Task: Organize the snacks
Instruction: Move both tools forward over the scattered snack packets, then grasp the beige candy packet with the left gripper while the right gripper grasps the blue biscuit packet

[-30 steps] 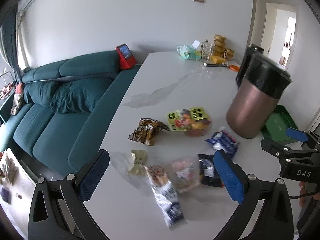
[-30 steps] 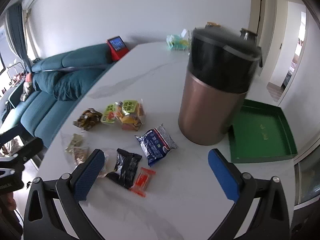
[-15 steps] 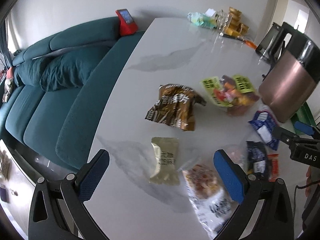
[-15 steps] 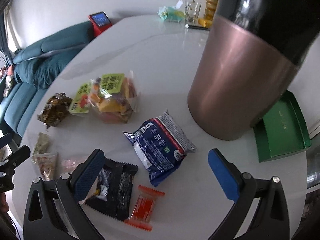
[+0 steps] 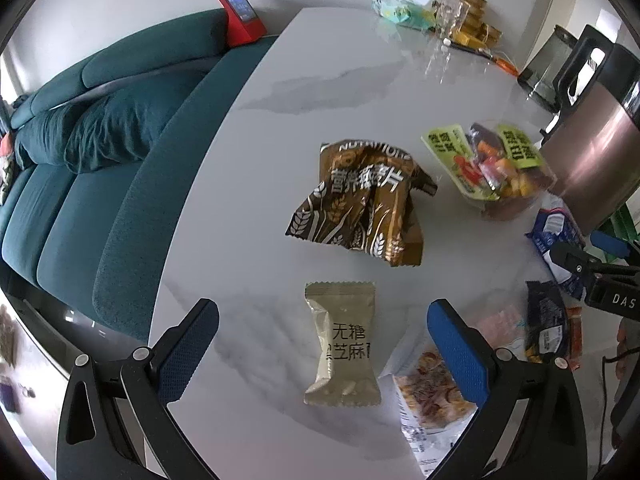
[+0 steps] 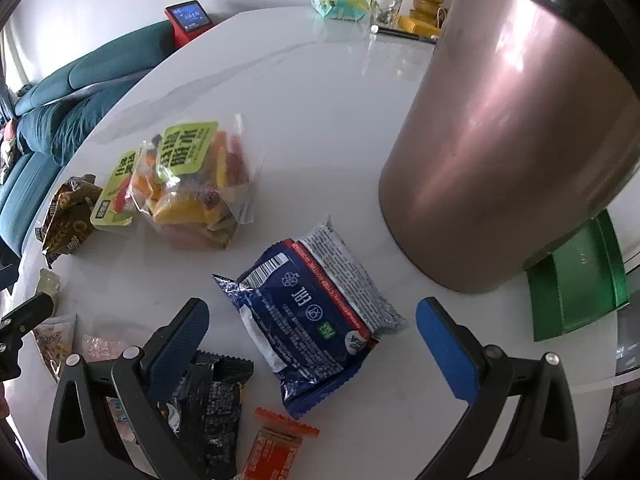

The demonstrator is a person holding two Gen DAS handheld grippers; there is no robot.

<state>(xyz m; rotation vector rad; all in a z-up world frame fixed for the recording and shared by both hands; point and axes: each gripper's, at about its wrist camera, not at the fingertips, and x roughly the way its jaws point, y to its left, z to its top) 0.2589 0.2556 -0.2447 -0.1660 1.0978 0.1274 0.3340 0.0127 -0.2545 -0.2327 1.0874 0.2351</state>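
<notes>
Several snack packets lie on the white marble table (image 5: 340, 64). My left gripper (image 5: 324, 354) is open, low over a beige packet (image 5: 340, 344) that lies between its fingers. A brown crinkled bag (image 5: 360, 200) lies just beyond, and a clear bag with green labels (image 5: 492, 164) to its right. My right gripper (image 6: 312, 346) is open, low over a blue packet (image 6: 308, 320) between its fingers. A black packet (image 6: 212, 404) and an orange bar (image 6: 272, 452) lie near its left finger. The clear bag with green labels (image 6: 192, 188) lies further back.
A tall copper and black canister (image 6: 508, 140) stands right of the blue packet, with a green tray (image 6: 576, 276) behind it at the table's edge. A teal sofa (image 5: 100, 140) runs along the table's left side. Jars and small items (image 5: 460, 20) stand at the far end.
Both grippers have moved down and closer to the table. The beige packet now lies between my left fingers and the blue packet between my right fingers.
</notes>
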